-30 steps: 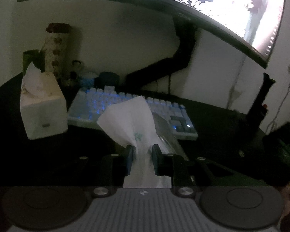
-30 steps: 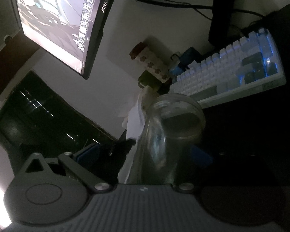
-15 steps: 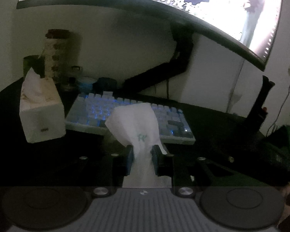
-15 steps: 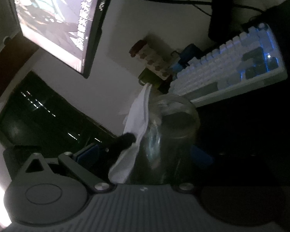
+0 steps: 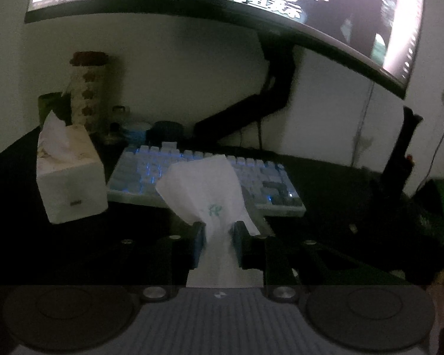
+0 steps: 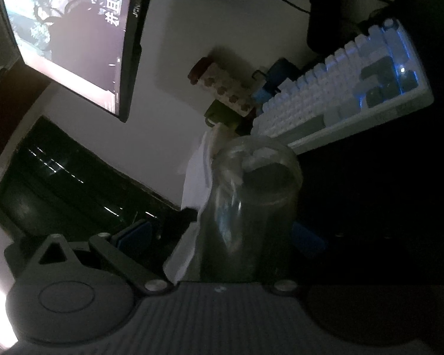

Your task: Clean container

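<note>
- A white tissue (image 5: 210,204) is pinched in the left gripper (image 5: 217,236); its jaws have just been opening slightly, yet the tissue is seen gathered between the pads.
- A clear glass container (image 6: 251,207) is clamped between the blue pads of the right gripper (image 6: 222,236), mouth facing away, above the dark desk (image 5: 59,251).
- In the right wrist view the tissue is seen just beside the container's left wall; contact cannot be told.
- Wiping is judged under way or nearly so; the container's cleanliness cannot be told in the dim light.
- Left to do, by judgement: the inside wiped, the container set down.
- A tissue box (image 5: 71,183) and keyboard (image 5: 260,183) stand behind.
</note>
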### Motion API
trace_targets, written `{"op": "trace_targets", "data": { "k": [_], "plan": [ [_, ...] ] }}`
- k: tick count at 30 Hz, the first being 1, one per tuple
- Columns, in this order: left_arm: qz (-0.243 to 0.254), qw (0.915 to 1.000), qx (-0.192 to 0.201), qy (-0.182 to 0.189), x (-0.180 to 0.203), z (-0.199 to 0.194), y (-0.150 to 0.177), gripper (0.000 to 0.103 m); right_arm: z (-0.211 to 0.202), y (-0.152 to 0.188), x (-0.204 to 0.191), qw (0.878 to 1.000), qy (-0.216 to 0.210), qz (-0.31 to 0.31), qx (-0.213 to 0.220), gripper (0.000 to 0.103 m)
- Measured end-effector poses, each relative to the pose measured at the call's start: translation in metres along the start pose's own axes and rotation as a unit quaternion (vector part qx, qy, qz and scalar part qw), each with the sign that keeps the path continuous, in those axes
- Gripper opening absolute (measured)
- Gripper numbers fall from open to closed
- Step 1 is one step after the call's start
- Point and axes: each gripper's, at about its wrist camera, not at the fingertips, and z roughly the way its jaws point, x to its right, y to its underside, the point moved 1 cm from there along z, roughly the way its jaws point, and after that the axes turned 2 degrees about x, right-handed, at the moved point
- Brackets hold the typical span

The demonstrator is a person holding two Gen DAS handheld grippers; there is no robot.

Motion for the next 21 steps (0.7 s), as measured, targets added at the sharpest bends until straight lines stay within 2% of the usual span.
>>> {"op": "trace_targets", "data": {
  "k": [1, 3, 8, 13, 17, 21],
  "plan": [
    [0.01, 0.9998, 0.001, -0.014, 0.002, -0.001, 0.002, 0.027, 0.0, 0.0, 0.0, 1.0, -0.001, 0.001, -0.001, 0.103],
    [0.02, 0.9991, 0.005, -0.038, 0.003, -0.004, 0.005, 0.027, 0.0, 0.0, 0.0, 1.0, -0.007, 0.002, -0.002, 0.103],
    [-0.008, 0.9998, 0.014, -0.007, -0.007, -0.015, -0.001, 0.027, 0.001, 0.001, -0.001, 0.999, -0.037, 0.012, -0.016, 0.103],
    [-0.015, 0.9998, 0.011, 0.005, -0.012, -0.015, -0.008, 0.027, 0.002, 0.003, -0.005, 0.998, -0.051, 0.004, -0.023, 0.103],
    [-0.018, 0.9998, 0.002, 0.0, -0.015, -0.007, -0.01, 0.027, 0.002, 0.003, -0.007, 0.998, -0.055, 0.003, -0.025, 0.103],
    [-0.01, 0.9994, 0.006, -0.032, -0.017, 0.002, -0.012, 0.027, 0.0, 0.003, -0.006, 0.998, -0.053, 0.004, -0.023, 0.103]
  ]
}}
